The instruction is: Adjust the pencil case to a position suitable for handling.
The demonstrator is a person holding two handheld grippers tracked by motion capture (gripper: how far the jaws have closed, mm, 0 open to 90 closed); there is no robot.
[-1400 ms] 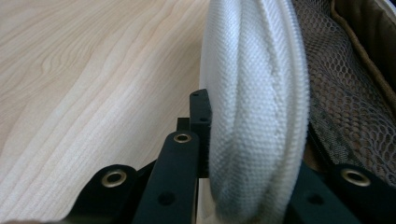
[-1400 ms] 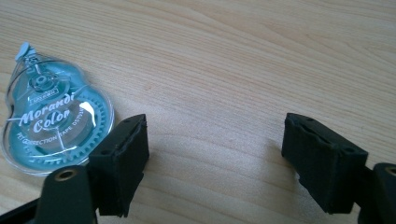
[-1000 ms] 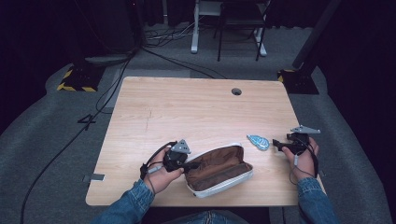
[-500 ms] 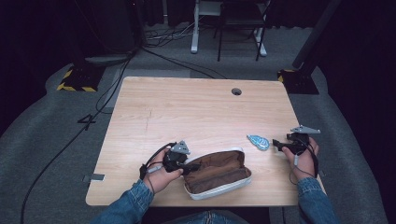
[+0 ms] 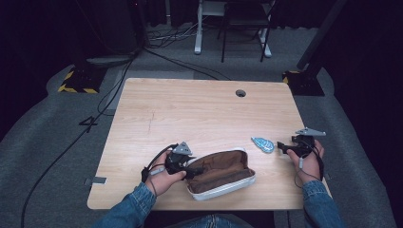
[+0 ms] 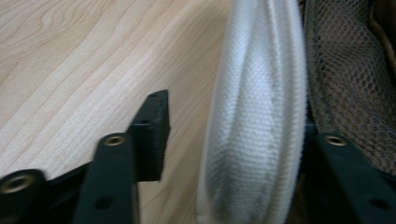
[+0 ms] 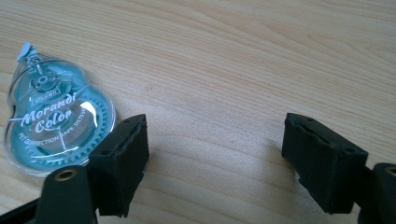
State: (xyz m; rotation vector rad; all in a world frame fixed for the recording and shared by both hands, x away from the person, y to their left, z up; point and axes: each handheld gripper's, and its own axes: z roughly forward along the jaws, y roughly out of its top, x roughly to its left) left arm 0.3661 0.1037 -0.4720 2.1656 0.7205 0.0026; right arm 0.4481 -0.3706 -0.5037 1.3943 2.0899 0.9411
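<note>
An open brown pencil case point(image 5: 221, 172) with a white rim lies near the table's front edge. My left gripper point(image 5: 191, 169) is at its left end. In the left gripper view the white rim point(image 6: 254, 116) stands between the jaws of the left gripper point(image 6: 238, 126), which have just been opening. One pad point(image 6: 152, 133) is clear of the rim, and the other sits inside by the mesh lining point(image 6: 350, 84). A teal correction tape point(image 5: 263, 144) lies to the right of the case. My right gripper point(image 5: 284, 148) rests open just right of it. The tape point(image 7: 51, 126) lies beside the left jaw of that gripper point(image 7: 215, 158), not between the jaws.
The wooden table point(image 5: 190, 114) has a cable hole point(image 5: 240, 93) near its far edge. The person's hands and denim sleeves point(image 5: 133, 209) come in at the front edge. Cables and stand feet lie on the grey floor beyond the table.
The left gripper's jaws have opened off the case's rim, and the case's left end has settled flatter onto the table. The right gripper and the tape have stayed put.
</note>
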